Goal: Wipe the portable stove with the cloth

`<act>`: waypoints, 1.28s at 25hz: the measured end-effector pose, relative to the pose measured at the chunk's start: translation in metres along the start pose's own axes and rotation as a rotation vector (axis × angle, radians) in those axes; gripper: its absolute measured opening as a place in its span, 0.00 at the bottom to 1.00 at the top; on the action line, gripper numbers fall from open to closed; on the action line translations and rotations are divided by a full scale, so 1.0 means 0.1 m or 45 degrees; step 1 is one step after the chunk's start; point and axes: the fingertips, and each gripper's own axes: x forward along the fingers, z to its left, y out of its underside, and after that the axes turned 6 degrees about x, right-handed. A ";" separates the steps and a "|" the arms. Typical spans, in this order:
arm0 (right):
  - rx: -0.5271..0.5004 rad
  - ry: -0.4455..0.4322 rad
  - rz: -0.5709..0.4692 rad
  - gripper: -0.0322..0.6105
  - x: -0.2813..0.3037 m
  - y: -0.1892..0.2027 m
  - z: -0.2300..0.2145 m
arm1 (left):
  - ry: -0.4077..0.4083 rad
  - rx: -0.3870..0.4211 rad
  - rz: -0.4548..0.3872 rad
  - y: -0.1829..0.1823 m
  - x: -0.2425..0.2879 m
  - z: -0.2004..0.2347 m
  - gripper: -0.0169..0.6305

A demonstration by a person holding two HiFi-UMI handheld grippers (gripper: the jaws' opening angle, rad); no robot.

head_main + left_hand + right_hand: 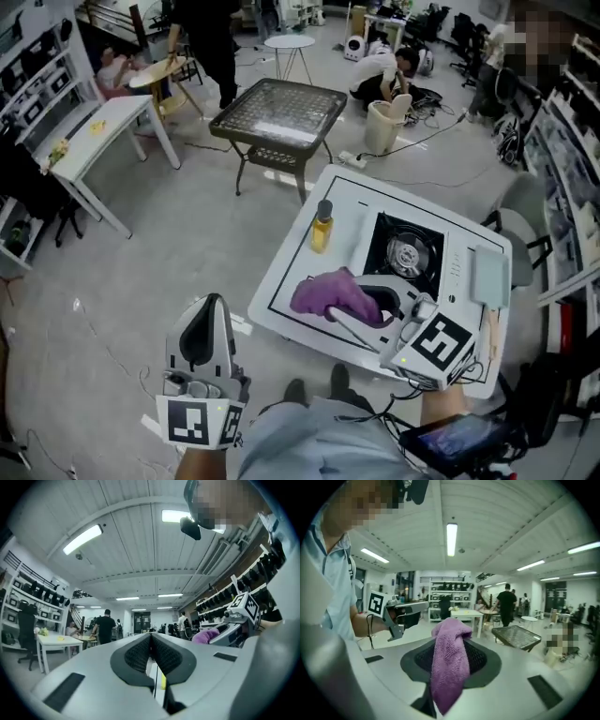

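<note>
Head view: you hold the right gripper (pixel 364 300) over the near edge of the white table (pixel 286 274), its marker cube toward you and its jaws pointing far-left. Its jaws are clamped on the purple cloth (pixel 328 292), which bunches at the jaw tips, just near-left of the portable stove (pixel 405 251). Whether the cloth touches the tabletop cannot be told from this view. The stove sits on the right half of the table, black top up, round burner in the middle. A bottle of yellow liquid (pixel 322 227) stands upright on the far-left part of the table, apart from the stove and the cloth.

Right gripper view: both pads press the cloth (pixel 450 660); one fold drapes over the jaw tips and a longer tail hangs toward the camera. Your left gripper (pixel 425 604) shows at left, level with this one.

Left gripper view: the left gripper (pixel 151 637) has its pads together at the tips, with nothing between them. The cloth (pixel 206 634) shows at right in the other gripper.

Head view again: the left gripper (pixel 213 305) is over the floor, left of the table and well apart from it. A mesh-top table (pixel 278 111) stands farther off.
</note>
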 end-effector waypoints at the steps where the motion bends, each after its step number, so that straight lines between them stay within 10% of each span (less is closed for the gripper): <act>1: 0.055 0.090 -0.045 0.24 -0.07 0.03 -0.02 | 0.015 -0.010 -0.012 0.01 0.02 -0.02 0.05; 7: 0.328 0.603 -0.205 0.24 -0.41 0.57 -0.02 | 0.241 -0.063 0.000 0.28 0.14 -0.49 0.05; 13: 0.279 0.979 -0.301 0.24 -0.83 0.63 0.04 | 0.484 -0.042 -0.004 0.36 0.20 -1.03 0.05; 32: 0.219 1.272 -0.331 0.24 -1.30 0.54 0.15 | 0.674 -0.069 -0.034 0.24 0.13 -1.39 0.05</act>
